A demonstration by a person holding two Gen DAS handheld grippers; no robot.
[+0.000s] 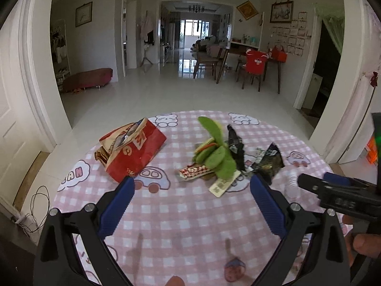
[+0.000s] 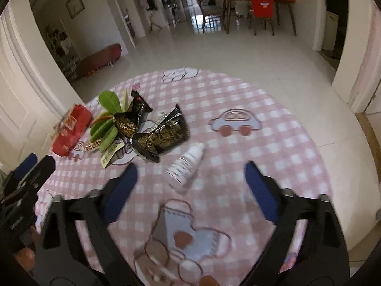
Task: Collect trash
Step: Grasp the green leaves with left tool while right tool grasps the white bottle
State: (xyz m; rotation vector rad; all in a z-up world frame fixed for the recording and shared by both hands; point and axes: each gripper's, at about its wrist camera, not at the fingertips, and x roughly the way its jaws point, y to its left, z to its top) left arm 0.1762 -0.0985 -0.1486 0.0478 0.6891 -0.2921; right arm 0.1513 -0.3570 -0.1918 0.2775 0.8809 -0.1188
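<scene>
A round table [image 2: 273, 109] in pink checked cloth is being shown, with bare cloth stretching right of the white bottle [image 2: 185, 164]. Left of the bottle, black wrappers [image 2: 162, 135] and green leaves [image 1: 214, 152] are being seen piled; beyond them a red paper bag [image 1: 133, 155] is lying tipped, its contents unclear. The left gripper [image 1: 191, 188] and right gripper [image 2: 190, 166] are being held wide apart, grasping nothing.
</scene>
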